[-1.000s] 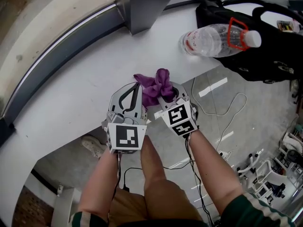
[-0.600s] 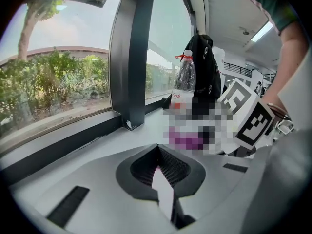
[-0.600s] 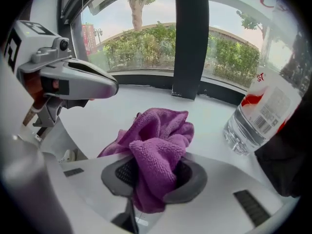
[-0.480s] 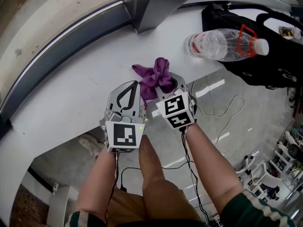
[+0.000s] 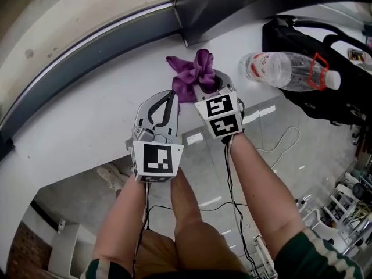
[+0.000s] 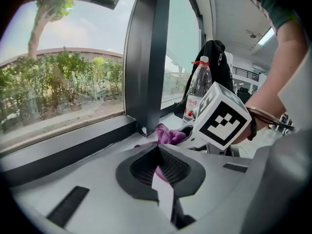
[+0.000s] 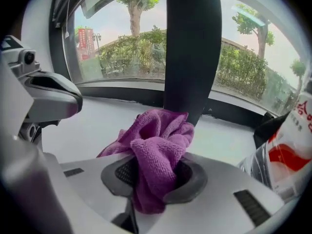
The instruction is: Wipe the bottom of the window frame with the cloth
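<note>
- Right gripper (image 5: 203, 89) (image 7: 155, 179): jaws closed on a bunched purple cloth (image 5: 192, 74) (image 7: 157, 147). The cloth fills the hollow between the pads and spills out ahead of them.
- Cloth position: upper centre of the head view, resting on the white sill (image 5: 87, 127) near the foot of the dark upright post (image 5: 215, 10) (image 7: 191, 48). Contact between cloth and post cannot be confirmed.
- Left gripper (image 5: 168, 97) (image 6: 157, 179): jaws brought together with nothing held between them. It sits just beside the right gripper, to its left in the head view, over the front part of the sill. A little of the cloth shows beyond its jaws in the left gripper view.
- Right gripper's marker cube (image 6: 222, 118): seen at centre right of the left gripper view.
- Bottom rail of the window frame (image 5: 104, 45) (image 6: 63, 147): dark band running from lower left to upper centre of the head view, behind the sill. The cloth lies short of it.
- Clear water bottle (image 5: 285, 68) (image 6: 197, 87) (image 7: 292, 140): lying on its side in the head view, upper right, with a red band near the cap, well to the right of the cloth.
- Black bag (image 5: 325, 45) (image 6: 214, 62): touching the bottle's far side, at the upper right edge.
- Cable (image 5: 279, 144): on the grey floor below the sill, right of centre.
</note>
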`<state>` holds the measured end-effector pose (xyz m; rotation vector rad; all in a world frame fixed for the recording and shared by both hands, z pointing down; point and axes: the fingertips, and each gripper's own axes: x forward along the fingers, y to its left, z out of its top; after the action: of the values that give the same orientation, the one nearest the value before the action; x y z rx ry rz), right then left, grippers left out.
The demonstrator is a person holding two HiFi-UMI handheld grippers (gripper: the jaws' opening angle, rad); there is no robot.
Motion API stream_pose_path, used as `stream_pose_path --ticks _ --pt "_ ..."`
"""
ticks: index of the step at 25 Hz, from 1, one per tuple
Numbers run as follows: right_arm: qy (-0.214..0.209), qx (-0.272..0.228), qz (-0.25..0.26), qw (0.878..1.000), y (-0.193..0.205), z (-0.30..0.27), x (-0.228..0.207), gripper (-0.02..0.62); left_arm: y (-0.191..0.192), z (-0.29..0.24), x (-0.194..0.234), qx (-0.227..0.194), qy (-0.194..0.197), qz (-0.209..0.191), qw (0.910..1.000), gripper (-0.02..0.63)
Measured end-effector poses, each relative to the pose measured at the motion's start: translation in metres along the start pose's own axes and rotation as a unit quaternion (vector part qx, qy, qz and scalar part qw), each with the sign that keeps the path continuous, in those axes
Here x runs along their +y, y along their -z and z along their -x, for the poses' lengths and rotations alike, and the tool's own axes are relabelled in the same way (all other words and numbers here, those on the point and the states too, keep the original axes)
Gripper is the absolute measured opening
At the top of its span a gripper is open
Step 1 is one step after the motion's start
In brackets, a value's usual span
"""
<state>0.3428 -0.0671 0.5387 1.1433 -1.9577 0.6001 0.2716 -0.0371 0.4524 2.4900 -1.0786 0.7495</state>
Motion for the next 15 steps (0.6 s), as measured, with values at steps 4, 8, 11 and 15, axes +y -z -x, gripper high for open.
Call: stream_pose_path --ticks 4,8,11,15 --pt "0.006 -0.005 0.000 1.000 -0.018 -0.012 -0.008 0.117 -0.005 0.004 0.009 -0.008 -0.006 0.007 0.9999 0.008" --pt "0.025 -0.007 0.000 1.000 -0.027 -0.018 -0.015 0.117 -0.005 0.012 0.017 -0.013 -0.008 0.013 0.9998 0.008" --pt "0.043 -0.009 -0.002 0.999 -0.028 -0.018 -0.015 0.115 -0.001 0.020 0.027 -0.014 -0.017 0.022 0.9995 0.009" --pt "0.070 0.009 -0.003 0.997 -0.026 -0.017 -0.014 0.109 0.005 0.030 0.043 -0.015 -0.032 0.034 0.9988 0.008"
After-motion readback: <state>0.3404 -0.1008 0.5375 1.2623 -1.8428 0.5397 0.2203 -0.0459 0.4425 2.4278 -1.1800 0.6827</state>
